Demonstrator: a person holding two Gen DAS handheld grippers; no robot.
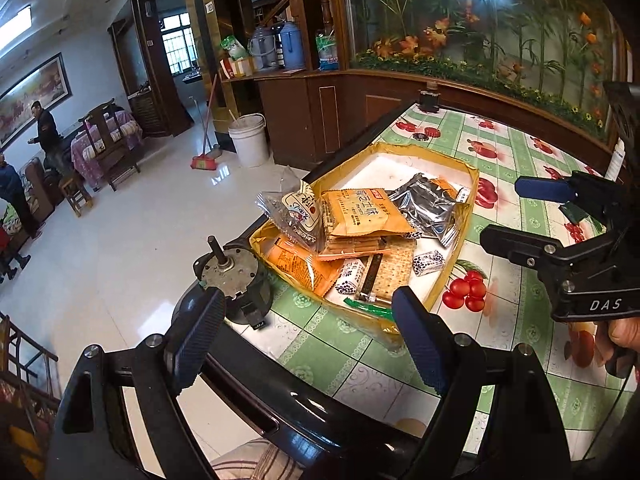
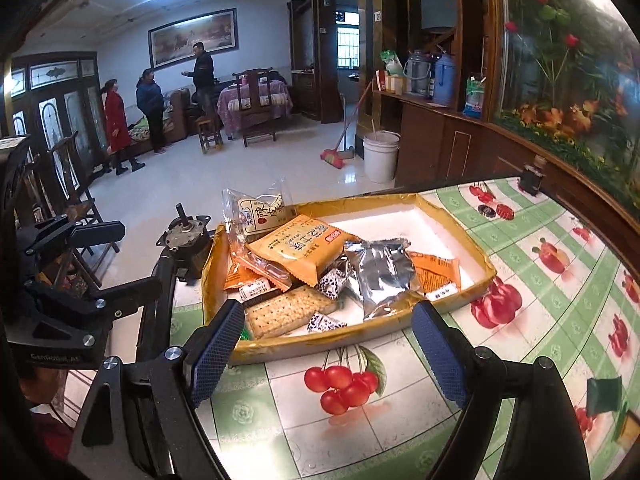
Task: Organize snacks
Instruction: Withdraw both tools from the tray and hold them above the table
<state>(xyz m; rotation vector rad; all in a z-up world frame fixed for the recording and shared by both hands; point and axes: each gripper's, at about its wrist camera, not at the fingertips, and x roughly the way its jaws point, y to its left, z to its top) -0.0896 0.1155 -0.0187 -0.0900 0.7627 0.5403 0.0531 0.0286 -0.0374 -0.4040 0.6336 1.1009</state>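
Observation:
A shallow yellow box [image 1: 460,168] [image 2: 476,256] sits on the table and holds several snack packets: an orange cracker pack [image 1: 364,212] [image 2: 300,244], a silver foil pack [image 1: 432,208] [image 2: 380,272], a clear-wrapped cracker stack [image 1: 396,272] [image 2: 288,308] and small black-and-white candies [image 1: 428,262] [image 2: 326,323]. My left gripper [image 1: 310,334] is open and empty, just short of the box's near corner. My right gripper [image 2: 328,350] is open and empty, in front of the box's near wall; it also shows in the left wrist view [image 1: 504,212].
The table [image 2: 400,432] has a green checked cloth with fruit prints and a dark raised edge. A small motor [image 1: 230,272] [image 2: 186,238] stands at its corner beside the box. A small dark bottle [image 2: 532,178] and bottle caps [image 1: 426,134] lie at the far end.

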